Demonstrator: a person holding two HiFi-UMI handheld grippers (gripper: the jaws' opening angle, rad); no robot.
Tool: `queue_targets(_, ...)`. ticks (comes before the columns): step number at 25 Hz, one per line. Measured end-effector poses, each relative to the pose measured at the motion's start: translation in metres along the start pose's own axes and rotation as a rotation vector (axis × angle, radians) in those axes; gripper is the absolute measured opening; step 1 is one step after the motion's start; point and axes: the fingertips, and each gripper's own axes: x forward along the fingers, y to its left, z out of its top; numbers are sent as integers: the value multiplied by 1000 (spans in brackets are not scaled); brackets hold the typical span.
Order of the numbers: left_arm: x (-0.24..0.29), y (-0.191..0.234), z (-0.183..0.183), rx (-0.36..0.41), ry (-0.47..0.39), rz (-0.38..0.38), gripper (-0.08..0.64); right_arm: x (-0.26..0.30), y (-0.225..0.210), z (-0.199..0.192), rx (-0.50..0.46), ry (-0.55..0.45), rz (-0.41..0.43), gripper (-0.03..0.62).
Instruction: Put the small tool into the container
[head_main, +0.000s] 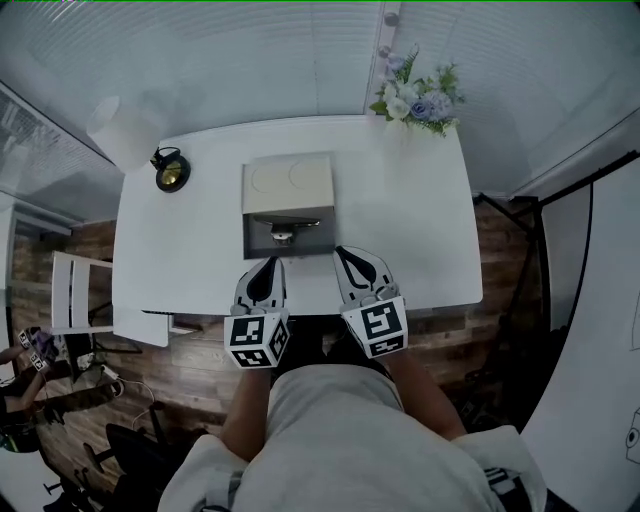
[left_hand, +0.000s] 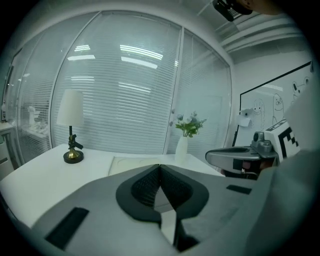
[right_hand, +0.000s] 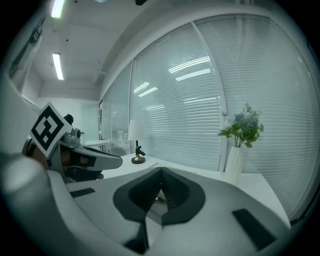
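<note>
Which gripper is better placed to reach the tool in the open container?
Left, probably. The left gripper sits just before the open container, nearly in line with the tool; the right gripper points at its right corner. Both are shut, empty.

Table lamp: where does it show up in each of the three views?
Head view: table lamp upper left, on the table's far left corner.
Left gripper view: left of centre, on the table.
Right gripper view: small, just left of centre.
Shared landmark: the vase of flowers, right of the lamp in every view.
</note>
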Motion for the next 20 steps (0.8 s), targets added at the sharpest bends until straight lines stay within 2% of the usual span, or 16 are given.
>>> queue_targets(12,-21,-2,75,40,-185,21,23,-17,-12,77,-56,-193,-33,25)
queue_targets(20,-29,2,113,85,-269,16,23,-19,-17,119,-78,-280,-67,25)
